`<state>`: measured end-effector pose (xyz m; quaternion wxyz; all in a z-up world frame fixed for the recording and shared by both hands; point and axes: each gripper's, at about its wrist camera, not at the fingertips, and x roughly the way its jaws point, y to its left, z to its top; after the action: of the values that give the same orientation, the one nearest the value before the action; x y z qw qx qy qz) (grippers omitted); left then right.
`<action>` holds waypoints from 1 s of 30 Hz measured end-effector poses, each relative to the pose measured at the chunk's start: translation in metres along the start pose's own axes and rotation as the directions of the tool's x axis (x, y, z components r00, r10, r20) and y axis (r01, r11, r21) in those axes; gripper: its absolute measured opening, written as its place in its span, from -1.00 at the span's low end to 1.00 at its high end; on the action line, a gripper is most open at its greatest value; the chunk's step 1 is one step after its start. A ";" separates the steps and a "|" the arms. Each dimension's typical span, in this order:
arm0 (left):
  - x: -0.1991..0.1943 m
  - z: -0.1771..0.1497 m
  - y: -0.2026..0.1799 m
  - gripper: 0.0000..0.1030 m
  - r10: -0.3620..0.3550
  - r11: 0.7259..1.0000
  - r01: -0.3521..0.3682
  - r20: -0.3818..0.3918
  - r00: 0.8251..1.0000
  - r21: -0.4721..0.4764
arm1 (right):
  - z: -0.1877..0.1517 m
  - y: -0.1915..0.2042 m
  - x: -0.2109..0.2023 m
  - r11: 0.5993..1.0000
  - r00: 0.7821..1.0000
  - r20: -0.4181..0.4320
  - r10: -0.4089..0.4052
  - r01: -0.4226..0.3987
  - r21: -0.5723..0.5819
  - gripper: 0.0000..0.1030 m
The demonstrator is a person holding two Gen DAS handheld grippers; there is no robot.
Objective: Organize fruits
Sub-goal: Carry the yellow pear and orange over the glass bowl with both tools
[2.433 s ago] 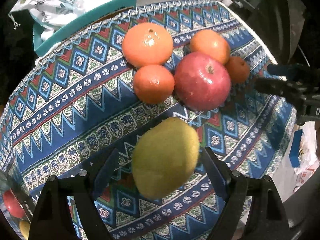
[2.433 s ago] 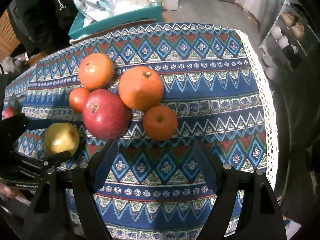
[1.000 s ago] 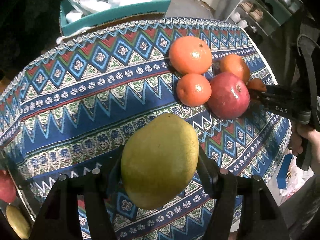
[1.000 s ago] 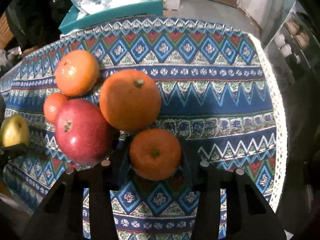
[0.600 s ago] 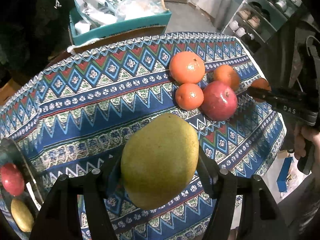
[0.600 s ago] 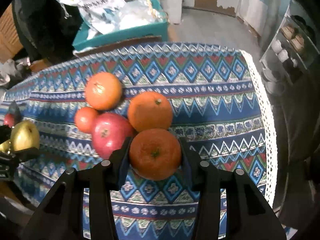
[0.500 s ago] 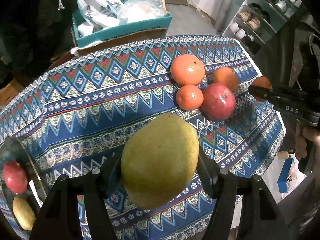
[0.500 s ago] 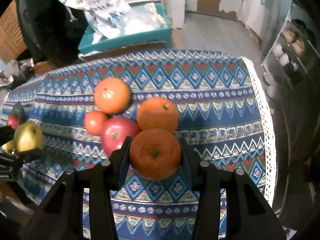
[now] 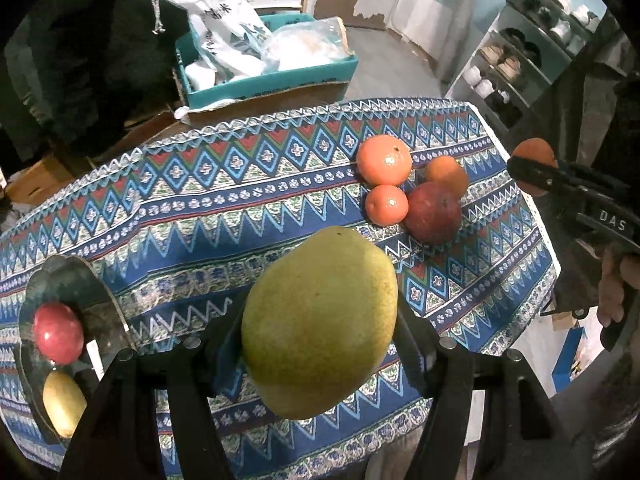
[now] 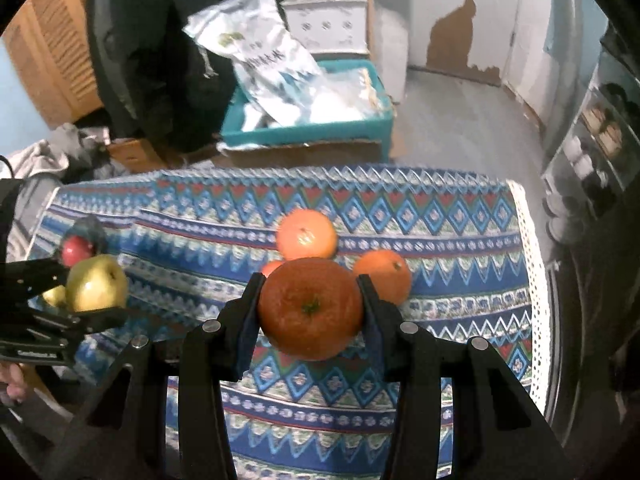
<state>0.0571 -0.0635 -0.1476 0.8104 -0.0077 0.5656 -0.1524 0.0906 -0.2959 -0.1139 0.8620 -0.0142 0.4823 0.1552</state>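
Two grippers are raised above the patterned tablecloth (image 9: 248,200), each loaded. Wide bare cloth runs from the glass plate (image 9: 100,300) at the left edge to the fruit cluster at far right; the cloth's lace-trimmed right edge (image 10: 534,264) drops off just beyond. Left gripper (image 9: 320,332): fingers pinch a yellow-green pear (image 9: 320,320) at its sides, clear of the table. Right gripper (image 10: 310,312): fingers clamp an orange (image 10: 310,308) between the pads, above the red apple (image 9: 434,212) and the remaining oranges (image 9: 384,159).
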 end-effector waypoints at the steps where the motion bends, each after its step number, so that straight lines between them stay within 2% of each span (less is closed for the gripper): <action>1: -0.003 -0.001 0.001 0.33 0.001 1.000 -0.001 0.003 1.000 -0.004 | 0.002 0.004 -0.003 1.000 1.000 0.008 0.007 -0.007 -0.006 -0.14; 14: -0.043 -0.017 0.031 0.33 0.006 0.998 -0.003 0.044 0.999 -0.065 | 0.024 0.052 -0.035 0.995 0.994 0.075 0.080 -0.076 -0.062 -0.14; 30: -0.082 -0.039 0.085 0.33 0.055 0.989 -0.043 0.081 0.995 -0.139 | 0.039 0.131 -0.031 0.973 0.982 0.042 0.182 -0.174 -0.152 -0.14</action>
<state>0.0160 0.0446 -0.1025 0.8347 -0.0560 0.5400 -0.0925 0.0710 -0.1725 -0.0502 0.8544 -0.0304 0.4445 0.2675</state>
